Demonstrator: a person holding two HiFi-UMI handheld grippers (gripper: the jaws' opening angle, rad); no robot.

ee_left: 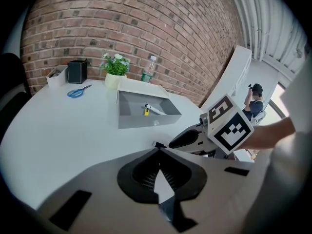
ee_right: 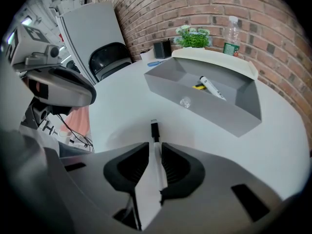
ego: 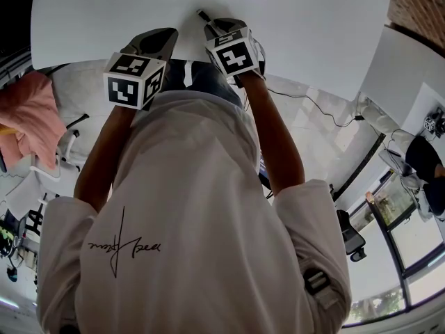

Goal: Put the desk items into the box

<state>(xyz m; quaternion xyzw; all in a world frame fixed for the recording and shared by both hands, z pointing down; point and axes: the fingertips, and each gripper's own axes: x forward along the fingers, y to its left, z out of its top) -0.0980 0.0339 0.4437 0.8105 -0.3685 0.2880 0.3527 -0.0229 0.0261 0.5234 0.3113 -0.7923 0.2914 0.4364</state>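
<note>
My right gripper (ee_right: 155, 147) is clenched on a white pen (ee_right: 153, 165). Its black tip pokes out over the table (ee_right: 122, 106) by the near edge. My left gripper (ee_left: 158, 152) is squeezed closed on nothing, just beside the right one. The grey box (ee_right: 214, 112) sits toward the table's far edge, with a marker (ee_right: 211, 87) inside.

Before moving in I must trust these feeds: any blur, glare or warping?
Head view: strongly bulged, white table nearly washed out. Left gripper view: brick wall bowed, daylight blown out at right, box sharp. Right gripper view: box sharp, held pen soft up close.
</note>
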